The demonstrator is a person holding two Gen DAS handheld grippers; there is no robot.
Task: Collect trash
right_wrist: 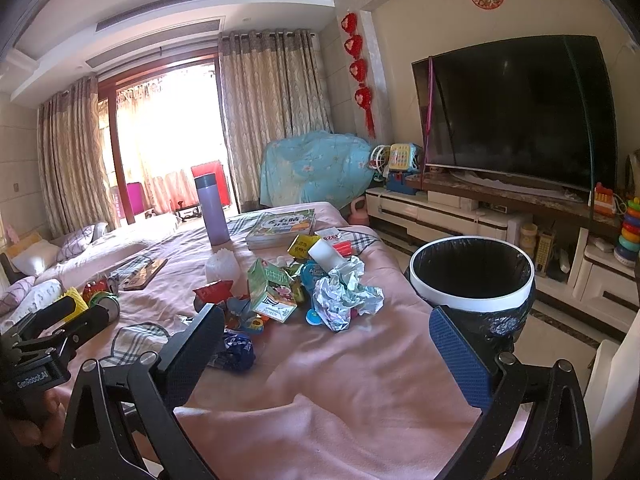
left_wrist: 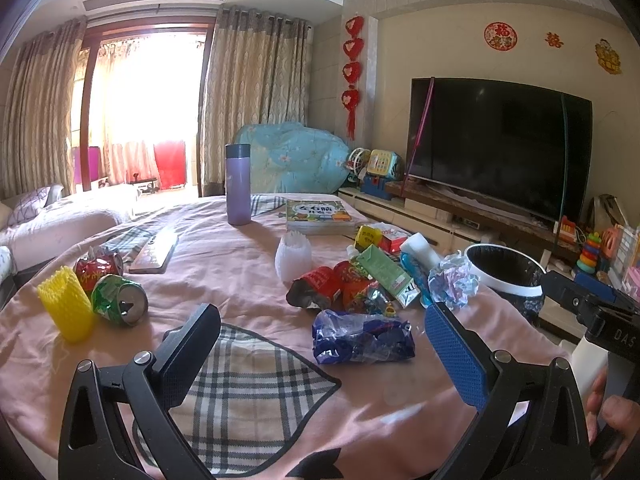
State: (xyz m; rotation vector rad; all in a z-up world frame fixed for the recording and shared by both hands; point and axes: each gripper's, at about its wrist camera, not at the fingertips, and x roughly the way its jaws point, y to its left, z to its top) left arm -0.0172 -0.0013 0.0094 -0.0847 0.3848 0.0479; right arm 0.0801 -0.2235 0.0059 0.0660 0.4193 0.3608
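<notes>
Left wrist view: the left gripper (left_wrist: 320, 340) is held over a pink blanket (left_wrist: 248, 264) that covers the surface, its 2 fingers spread wide with nothing between them. A plaid patch (left_wrist: 248, 384) on the blanket lies directly under and between the fingers. Just ahead of the right finger a blue wrapper (left_wrist: 362, 338) is seen, and beyond it a pile of trash: red packets (left_wrist: 320, 286), a green carton (left_wrist: 386, 274) and crumpled foil (left_wrist: 452, 278). A white foam net (left_wrist: 293, 257) stands past the pile. Ahead to the left, a yellow net (left_wrist: 66, 304), a green can (left_wrist: 120, 300) and a red can (left_wrist: 98, 266) are grouped together. Farther ahead a purple flask (left_wrist: 238, 184) is set upright, with a book (left_wrist: 318, 216) to its right. A bin (left_wrist: 506, 276) lined with a black bag is placed off the blanket's right edge, ahead and to the right.

In the right wrist view, the right gripper (right_wrist: 326, 338) is likewise opened wide and empty above bare blanket. The foil (right_wrist: 344, 294) and carton (right_wrist: 270, 290) lie ahead between its fingers, and the bin (right_wrist: 472, 294) is seen just beyond the right finger.

A TV (left_wrist: 500, 144) is mounted on the wall to the right over a low cabinet (right_wrist: 448, 216), and curtains (left_wrist: 256, 96) flank a bright window (left_wrist: 148, 96) far ahead.
</notes>
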